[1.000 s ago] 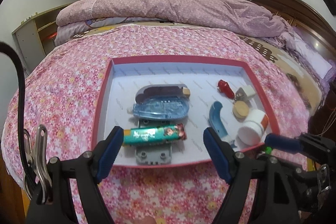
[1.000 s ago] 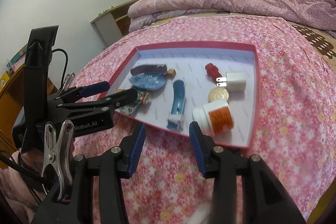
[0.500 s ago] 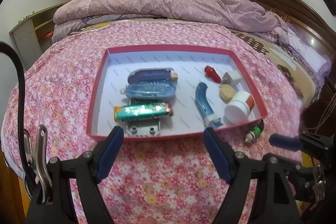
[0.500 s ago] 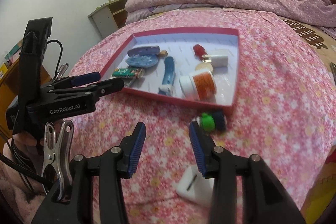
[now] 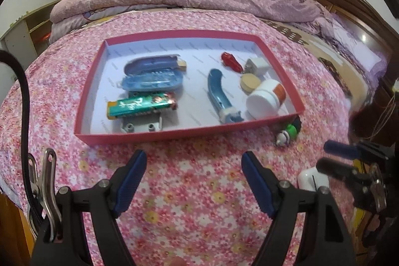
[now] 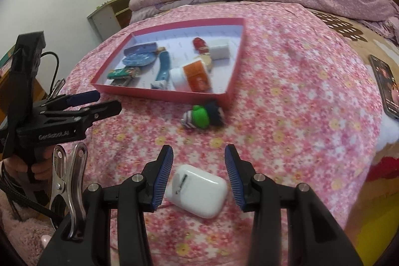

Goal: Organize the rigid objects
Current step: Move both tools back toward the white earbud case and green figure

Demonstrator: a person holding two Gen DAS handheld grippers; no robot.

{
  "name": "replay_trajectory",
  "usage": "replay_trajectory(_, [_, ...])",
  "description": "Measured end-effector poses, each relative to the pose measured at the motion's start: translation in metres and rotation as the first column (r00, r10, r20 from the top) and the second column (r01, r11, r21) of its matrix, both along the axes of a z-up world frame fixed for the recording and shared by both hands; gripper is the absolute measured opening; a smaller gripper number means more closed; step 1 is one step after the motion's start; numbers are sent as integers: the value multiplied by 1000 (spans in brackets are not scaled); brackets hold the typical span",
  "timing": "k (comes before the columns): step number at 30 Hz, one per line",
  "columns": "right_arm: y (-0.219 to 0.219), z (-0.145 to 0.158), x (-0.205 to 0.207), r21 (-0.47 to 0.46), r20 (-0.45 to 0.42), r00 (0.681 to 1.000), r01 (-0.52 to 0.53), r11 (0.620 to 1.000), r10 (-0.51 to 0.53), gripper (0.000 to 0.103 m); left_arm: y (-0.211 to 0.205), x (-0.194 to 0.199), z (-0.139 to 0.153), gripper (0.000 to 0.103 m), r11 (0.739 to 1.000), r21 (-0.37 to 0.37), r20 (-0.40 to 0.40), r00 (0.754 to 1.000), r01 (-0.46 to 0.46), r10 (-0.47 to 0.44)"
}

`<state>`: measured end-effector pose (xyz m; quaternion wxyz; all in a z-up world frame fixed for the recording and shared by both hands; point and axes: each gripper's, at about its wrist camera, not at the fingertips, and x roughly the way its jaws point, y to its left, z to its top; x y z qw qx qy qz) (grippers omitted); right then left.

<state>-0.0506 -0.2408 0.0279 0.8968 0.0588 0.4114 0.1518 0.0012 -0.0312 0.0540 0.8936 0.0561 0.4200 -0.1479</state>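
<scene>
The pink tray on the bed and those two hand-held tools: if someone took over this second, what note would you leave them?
Left tool: open, empty, over the bedspread in front of the tray.
Right tool: open, white earbud case lies between its pads, not gripped.
Done: toothbrush, pill bottle, green wrapper pack, blue cases, red toy and white plug sit in the tray.
Left: the earbud case and the small green toy lying just outside the tray's near corner. A phone lies far right; unclear whether it belongs.
</scene>
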Motion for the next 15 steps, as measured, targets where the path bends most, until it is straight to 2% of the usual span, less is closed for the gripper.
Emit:
replay_trajectory(5, [-5, -5, 4, -14, -13, 1000, 23, 1000, -23, 44, -9, -4, -8, 82, 999, -18, -46, 998, 29, -30])
replay_trajectory(10, [-14, -7, 3, -18, -22, 999, 34, 999, -34, 44, -27, -16, -16, 82, 992, -42, -93, 988, 120, -123])
replay_trajectory(15, [-26, -8, 3, -1, -40, 998, 52, 999, -52, 44, -50, -28, -16, 82, 976, -27, -95, 971, 217, -218])
